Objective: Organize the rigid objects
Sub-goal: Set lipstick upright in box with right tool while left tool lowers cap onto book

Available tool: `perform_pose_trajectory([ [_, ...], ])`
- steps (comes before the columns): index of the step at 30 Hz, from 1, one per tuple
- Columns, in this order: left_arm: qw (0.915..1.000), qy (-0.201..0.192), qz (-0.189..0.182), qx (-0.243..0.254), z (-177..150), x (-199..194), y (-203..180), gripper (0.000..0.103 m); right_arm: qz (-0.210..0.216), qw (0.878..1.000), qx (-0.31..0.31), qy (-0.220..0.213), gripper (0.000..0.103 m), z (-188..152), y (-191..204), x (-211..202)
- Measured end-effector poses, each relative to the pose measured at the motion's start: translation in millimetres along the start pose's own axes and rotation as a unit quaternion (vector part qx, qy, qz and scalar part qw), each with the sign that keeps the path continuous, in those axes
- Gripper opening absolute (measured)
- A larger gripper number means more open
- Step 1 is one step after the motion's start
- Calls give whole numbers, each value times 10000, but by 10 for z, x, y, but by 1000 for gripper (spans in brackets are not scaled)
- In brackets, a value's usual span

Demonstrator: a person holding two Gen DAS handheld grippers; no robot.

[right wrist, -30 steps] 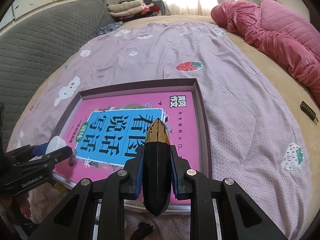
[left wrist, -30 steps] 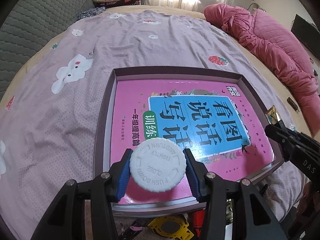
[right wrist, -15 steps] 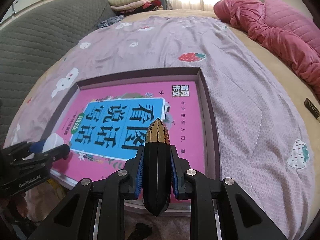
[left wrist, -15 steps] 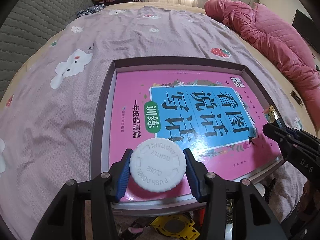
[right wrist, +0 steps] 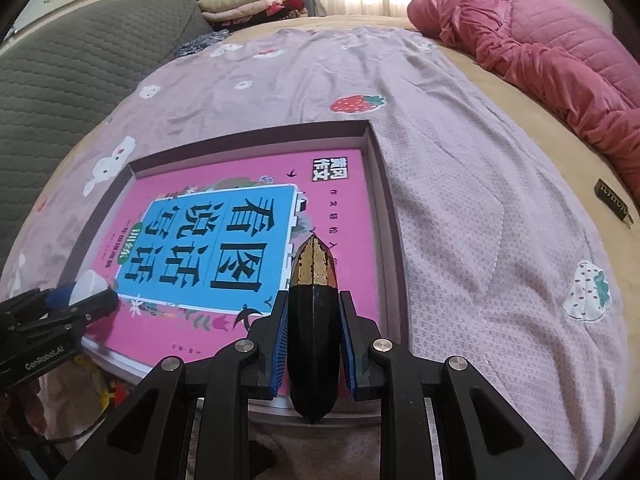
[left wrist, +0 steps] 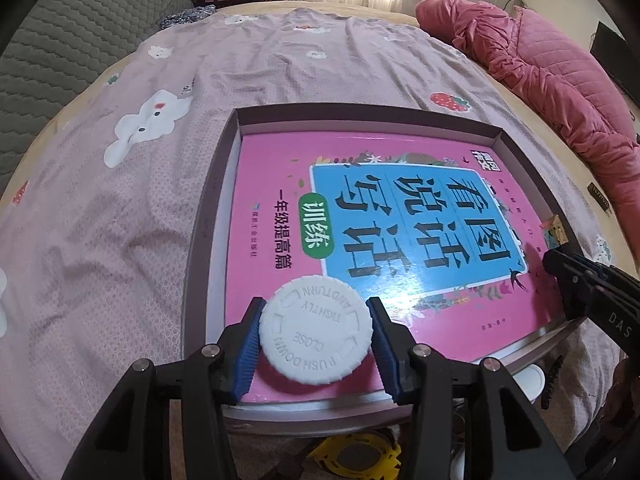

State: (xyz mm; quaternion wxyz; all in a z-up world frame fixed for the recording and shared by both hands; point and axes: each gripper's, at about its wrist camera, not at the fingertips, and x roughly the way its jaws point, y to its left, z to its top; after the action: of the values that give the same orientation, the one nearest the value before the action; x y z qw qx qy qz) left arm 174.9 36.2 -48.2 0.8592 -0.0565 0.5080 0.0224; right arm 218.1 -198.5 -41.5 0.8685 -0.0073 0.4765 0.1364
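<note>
Left view, grip: left gripper (left wrist: 316,338) at 6 o'clock, blue pads pressed on either side of a white cap (left wrist: 316,330); whether a bottle hangs below it cannot be seen.
Left view, cap writing: "PUSH DOWN AND TURN" and "CLOSE TIGHTLY", raised letters.
Left view, cap handling: judged light, stiff plastic; the ribbed rim gives the pads bite, so the sides are the place to hold it.
Left view, box: box (left wrist: 532,168) fills the centre, a pink book (left wrist: 272,176) lying flat inside it; the cap hovers over the book's 6 o'clock edge.
Left view, book writing: large Chinese title on a blue panel, "训练" on a green tag.
Left view, other gripper: at 3 o'clock, marked "DAS".
Right view, grip: right gripper (right wrist: 314,326) at 6 o'clock, fingers narrowed onto a black faceted piece (right wrist: 314,320) with a gold tip.
Right view, piece handling: judged hard, smooth and likely slippery; best held on its flat mid-faces, as now.
Right view, place: the piece is over the book's near right corner, inside the box rim.
Right view, writing: "GenRobot.AI" on the left gripper at 8 o'clock; a dark label (right wrist: 612,200) at 3 o'clock on the bedsheet (right wrist: 460,200), unreadable.
</note>
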Motion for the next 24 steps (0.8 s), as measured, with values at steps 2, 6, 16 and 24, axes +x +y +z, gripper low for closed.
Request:
perform_pose_trajectory([
  [2, 10000, -9, -5, -18, 6, 2, 7, 50, -32, 10000, -35, 26, 23, 11, 5, 15],
  [6, 10000, -48, 66, -19, -1, 10, 32, 50, -64, 10000, -13, 23, 23, -7, 13, 1],
  [16, 9998, -48, 171, 72, -33, 6, 33, 50, -90, 9999, 123, -11, 25, -82, -21, -82],
  [24, 9999, -22, 123, -91, -27, -16, 45, 50, -153, 9997, 140, -106, 31, -134, -51, -217],
])
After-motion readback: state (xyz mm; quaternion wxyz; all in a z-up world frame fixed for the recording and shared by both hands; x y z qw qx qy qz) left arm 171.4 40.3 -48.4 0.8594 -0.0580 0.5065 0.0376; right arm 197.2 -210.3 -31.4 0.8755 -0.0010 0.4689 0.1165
